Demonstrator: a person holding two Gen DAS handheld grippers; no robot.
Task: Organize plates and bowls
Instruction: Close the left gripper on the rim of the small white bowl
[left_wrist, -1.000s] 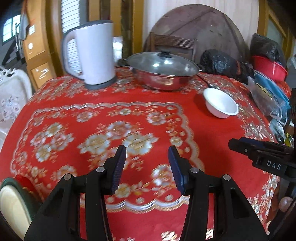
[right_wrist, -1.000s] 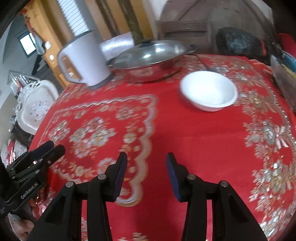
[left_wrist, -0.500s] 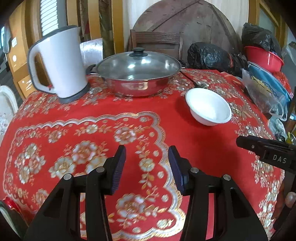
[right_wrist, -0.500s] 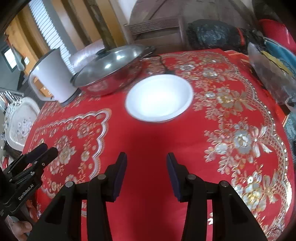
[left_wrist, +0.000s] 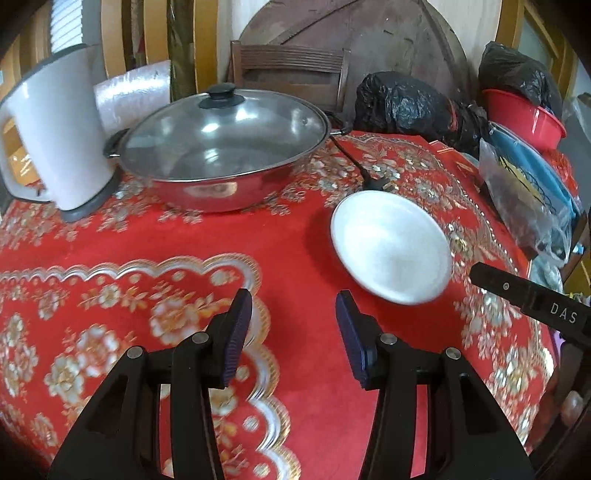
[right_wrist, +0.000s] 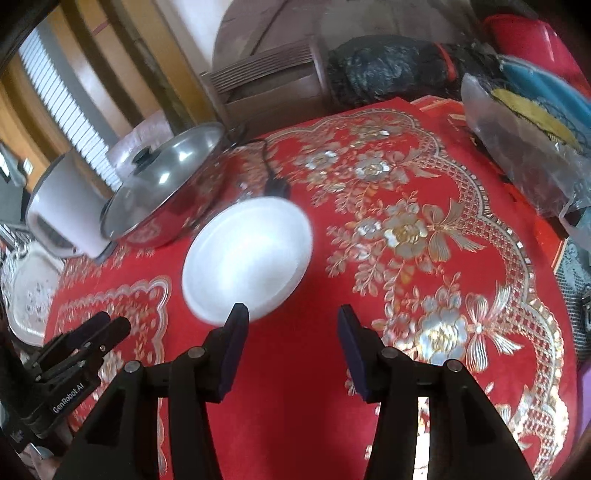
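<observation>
A white bowl (left_wrist: 391, 245) sits upright on the red patterned tablecloth (left_wrist: 288, 243), in front of a lidded steel pan. My left gripper (left_wrist: 293, 319) is open and empty, just short of the bowl and to its left. My right gripper (right_wrist: 290, 326) is open and empty; its left finger (right_wrist: 232, 343) stands at the bowl's (right_wrist: 247, 258) near rim, the bowl up and to the left. Each gripper shows at the edge of the other's view: the right one (left_wrist: 532, 299) and the left one (right_wrist: 79, 350).
A steel pan with a glass lid (left_wrist: 221, 147) and a white kettle (left_wrist: 55, 147) stand at the back left. A black cord and plug (left_wrist: 369, 181) lie behind the bowl. Black bags (left_wrist: 406, 107), a red basin (left_wrist: 524, 118) and a clear bag (left_wrist: 524, 188) crowd the right edge.
Both grippers have moved forward and toward the white bowl, which now sits much closer and larger in both views. Both stay open.
</observation>
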